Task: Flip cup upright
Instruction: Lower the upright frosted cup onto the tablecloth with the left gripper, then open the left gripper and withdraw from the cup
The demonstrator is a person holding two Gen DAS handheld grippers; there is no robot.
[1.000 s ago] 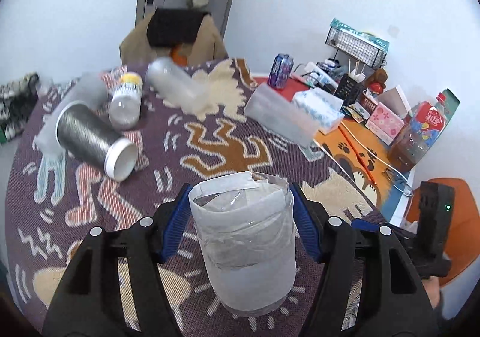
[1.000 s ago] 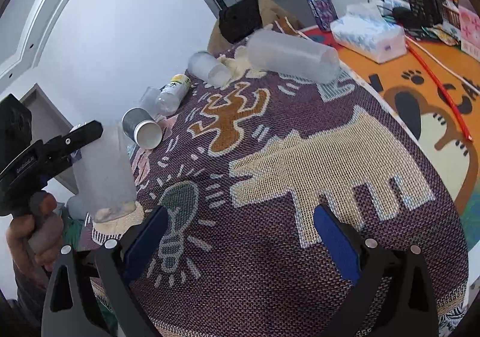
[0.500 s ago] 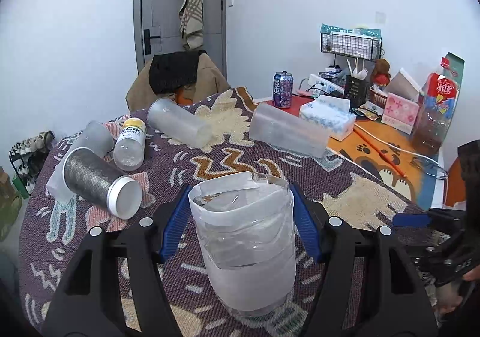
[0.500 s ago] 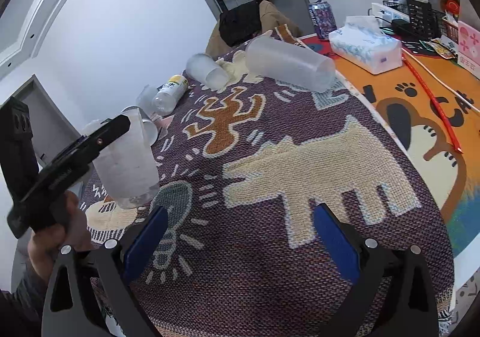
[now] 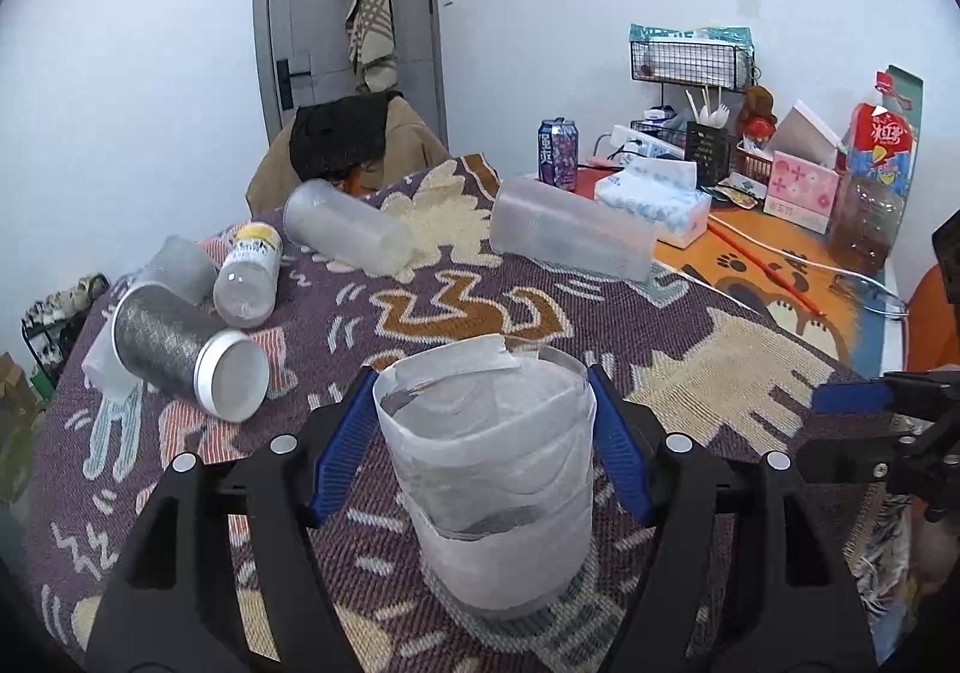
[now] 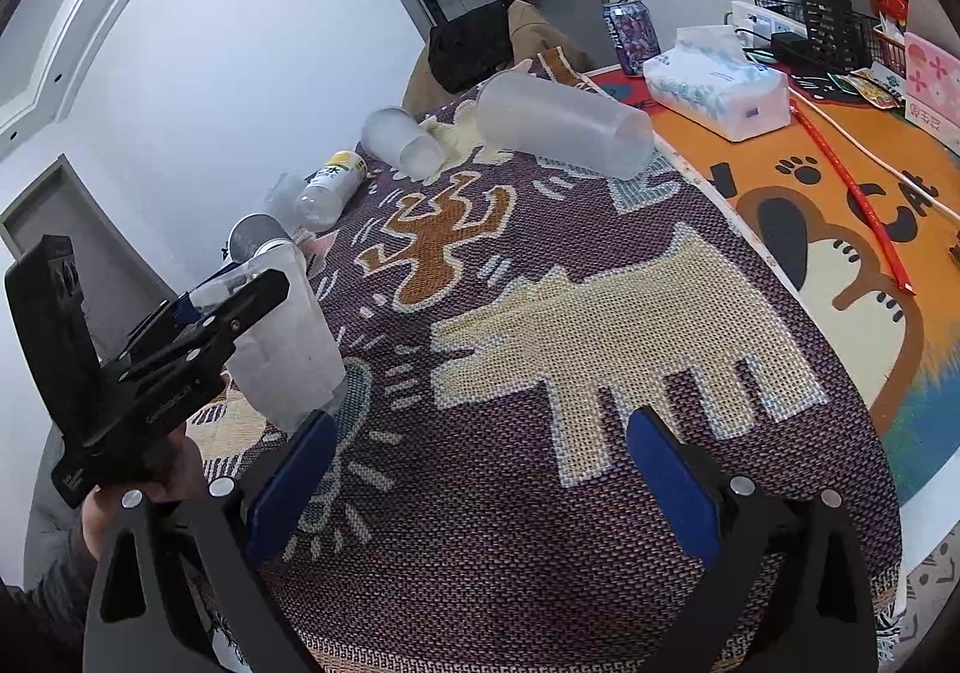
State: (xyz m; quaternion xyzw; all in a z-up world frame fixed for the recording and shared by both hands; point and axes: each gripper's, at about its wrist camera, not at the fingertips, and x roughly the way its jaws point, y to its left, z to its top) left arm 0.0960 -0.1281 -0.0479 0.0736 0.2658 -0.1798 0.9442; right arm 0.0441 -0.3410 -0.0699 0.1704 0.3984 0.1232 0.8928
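A translucent, paper-wrapped cylindrical cup (image 5: 489,469) is clamped upright, mouth up, by the left tool (image 5: 480,451), its base on the woven patterned worktop (image 6: 600,313). The right tool (image 6: 480,487) is held spread apart, empty, above the weave.

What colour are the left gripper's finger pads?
Blue pads, clearest in the left wrist view.

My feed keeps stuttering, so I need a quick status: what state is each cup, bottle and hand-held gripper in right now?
Left hand-held gripper: shut on the taped cup.
Taped cup: upright, mouth up, base at the tablecloth.
Right hand-held gripper: open, empty.
Silver tumbler: lying on its side.
Yellow-capped bottle: lying down.
Short frosted cup: lying on its side.
Long frosted cup: lying on its side.
Purple can: standing upright.
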